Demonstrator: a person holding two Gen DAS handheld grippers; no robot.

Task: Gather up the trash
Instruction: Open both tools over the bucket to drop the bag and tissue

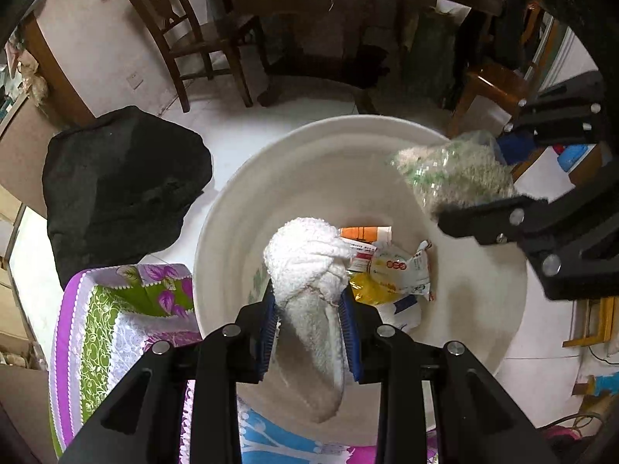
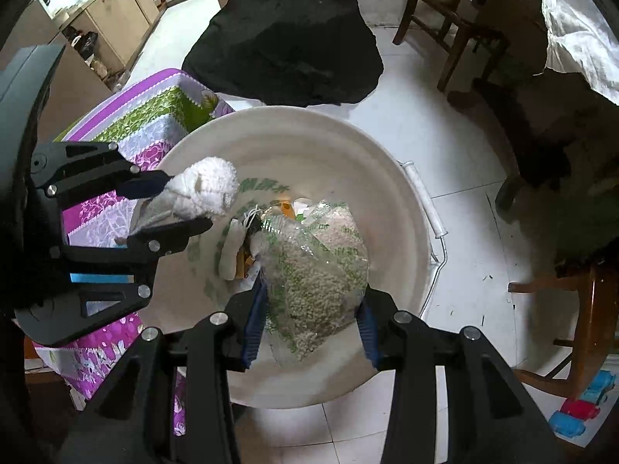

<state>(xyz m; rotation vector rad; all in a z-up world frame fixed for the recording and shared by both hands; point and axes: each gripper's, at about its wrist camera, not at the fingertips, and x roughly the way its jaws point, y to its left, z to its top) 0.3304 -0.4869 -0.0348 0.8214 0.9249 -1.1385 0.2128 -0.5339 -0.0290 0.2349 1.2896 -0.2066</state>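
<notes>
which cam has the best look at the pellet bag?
Right wrist: the pellet bag fills the centre between the right gripper pads, over the white bucket. Left wrist shows it only at the side, blurred.

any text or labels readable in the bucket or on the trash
Nothing reads clearly.
Green characters on the white bucket's inner wall: too blurred.
Green print on the clear pellet bag: unreadable.
Red mark and small print on the white-and-yellow wrapper: too small.
</notes>
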